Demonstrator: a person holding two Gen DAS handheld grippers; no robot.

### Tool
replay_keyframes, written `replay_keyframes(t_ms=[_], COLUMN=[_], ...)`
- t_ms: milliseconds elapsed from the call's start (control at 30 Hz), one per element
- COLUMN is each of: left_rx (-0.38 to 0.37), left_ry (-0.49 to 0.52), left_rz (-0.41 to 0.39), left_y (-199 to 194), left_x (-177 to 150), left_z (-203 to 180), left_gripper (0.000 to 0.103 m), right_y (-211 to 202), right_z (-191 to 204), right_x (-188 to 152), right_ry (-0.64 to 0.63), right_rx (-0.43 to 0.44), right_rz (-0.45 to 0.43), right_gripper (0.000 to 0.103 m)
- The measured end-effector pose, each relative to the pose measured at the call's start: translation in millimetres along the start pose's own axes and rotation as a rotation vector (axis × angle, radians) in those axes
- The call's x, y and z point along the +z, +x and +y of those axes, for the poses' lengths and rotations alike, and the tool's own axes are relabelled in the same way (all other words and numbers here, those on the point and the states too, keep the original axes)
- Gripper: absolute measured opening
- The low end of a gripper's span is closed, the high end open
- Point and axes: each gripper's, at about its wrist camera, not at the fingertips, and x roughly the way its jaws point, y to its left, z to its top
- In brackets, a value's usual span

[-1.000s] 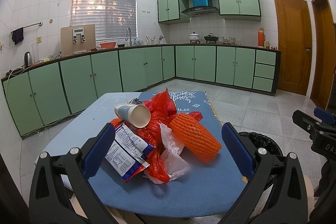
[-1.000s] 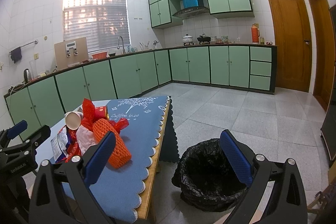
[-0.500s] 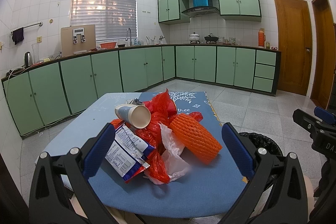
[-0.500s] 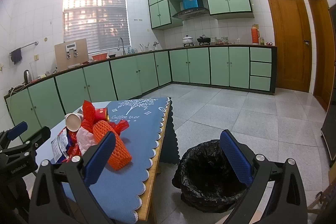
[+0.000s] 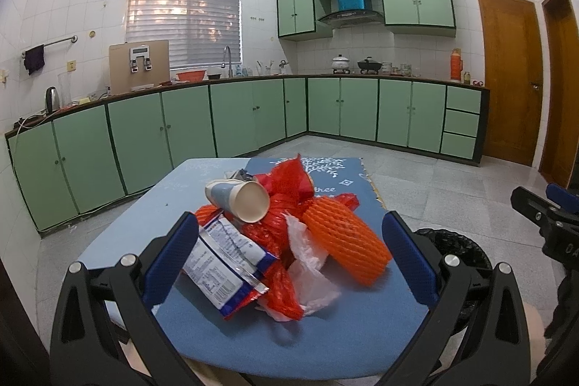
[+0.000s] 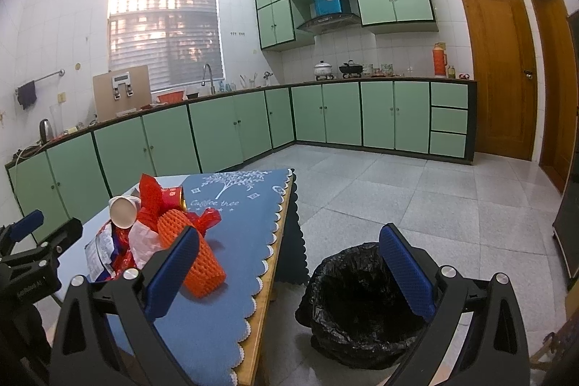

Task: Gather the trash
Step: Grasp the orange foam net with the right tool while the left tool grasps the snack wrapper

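- Blue cloth covers the counter (image 5: 347,321); all the trash sits in one heap near its middle, nothing collected so far, judging by the bin.
- Black-lined bin (image 6: 362,306) stands on the floor just beside the counter's scalloped edge, mouth open, looks empty though its depth is dark.
- Left tongs (image 5: 289,263) spread wide, nothing between the pads, aimed straight at the heap and hovering short of it.
- Right tongs (image 6: 289,270) also spread wide and empty, held over the gap between counter edge and bin.
- Orange foam net sleeve (image 5: 343,241) lies on its side at the right of the heap, closest to the bin; bulky, soft, likely the easiest first pick.
- Snack wrapper (image 5: 220,259) lies flat at the left front, touching the red plastic netting (image 5: 286,284).
- White plastic scrap (image 5: 307,270) is tucked between netting and sleeve.
- Paper cup (image 5: 239,201) rests on its side on top of the heap, mouth toward the camera.
- Red can (image 6: 173,197) lies at the back, partly hidden.
- Step: pre-grasp, first item. Next move calls for lowering one pair of tongs around a single piece, squeezing, then carrying it over the bin; loose film may drag neighbours along.
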Motion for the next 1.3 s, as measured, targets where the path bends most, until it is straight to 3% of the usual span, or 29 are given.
replay_keyframes(t_ms=[233, 533, 967, 1100, 1200, 1300], left_rx=[0.058, 0.135, 0.144, 0.144, 0.14, 0.133], left_ry=[-0.003, -0.021, -0.05, -0.054, -0.055, -0.05], left_rz=[0.014, 0.083, 0.186, 0.21, 0.22, 0.224], left_y=[21, 49, 77, 84, 86, 86], left_x=[1, -12, -33, -37, -40, -41], left_z=[27, 60, 69, 69, 68, 64], left_gripper=[0.098, 0.098, 0.09, 0.086, 0.086, 0.086], right_y=[27, 84, 153, 160, 159, 154], right_z=[16, 55, 93, 94, 94, 94], right_x=[0, -14, -51, -57, -60, -60], right_ry=[-0.016, -0.095, -0.152, -0.153, -0.151, -0.149], right_rx=[0.04, 0.156, 0.22, 0.242, 0.268, 0.286], right_rz=[0.062, 0.194, 0.355, 0.383, 0.392, 0.377], right_gripper=[0.097, 0.079, 0.062, 0.047, 0.025, 0.012])
